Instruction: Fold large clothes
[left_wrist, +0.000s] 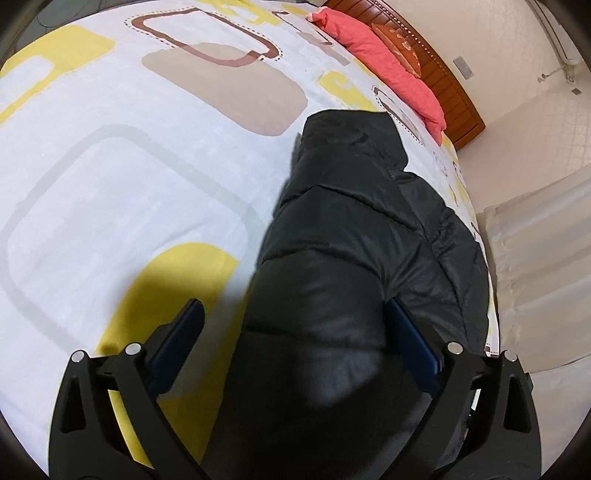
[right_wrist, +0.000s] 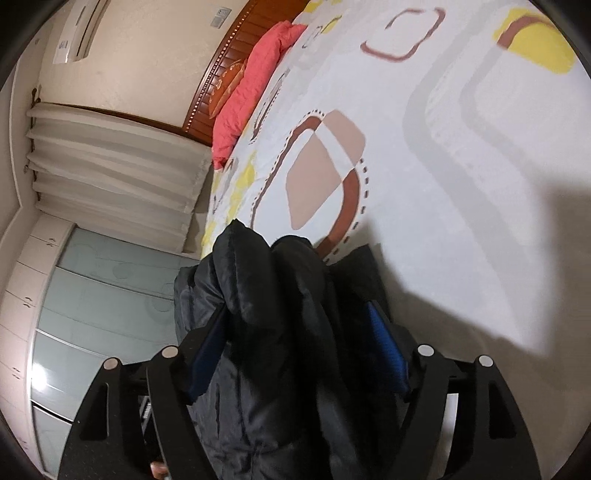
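Note:
A black puffer jacket (left_wrist: 351, 221) lies along the right side of the bed, its hood end pointing toward the headboard. My left gripper (left_wrist: 293, 306) stands wide over its near end; the left finger (left_wrist: 184, 325) is clear of the fabric, above the sheet, and the right finger (left_wrist: 406, 332) sits beside the jacket's edge. In the right wrist view a bunched fold of the jacket (right_wrist: 251, 280) rises between the fingers of my right gripper (right_wrist: 297, 310). The blue pad of its right finger (right_wrist: 384, 339) shows bare, with no fabric pressed on it.
The bed sheet (left_wrist: 110, 184) is white with yellow, tan and brown shapes. A pink quilt (left_wrist: 388, 70) lies against the wooden headboard (left_wrist: 454, 85). Beyond the bed's edge hang pale curtains (right_wrist: 110, 166), with a glass-fronted wardrobe (right_wrist: 92, 295) beside them.

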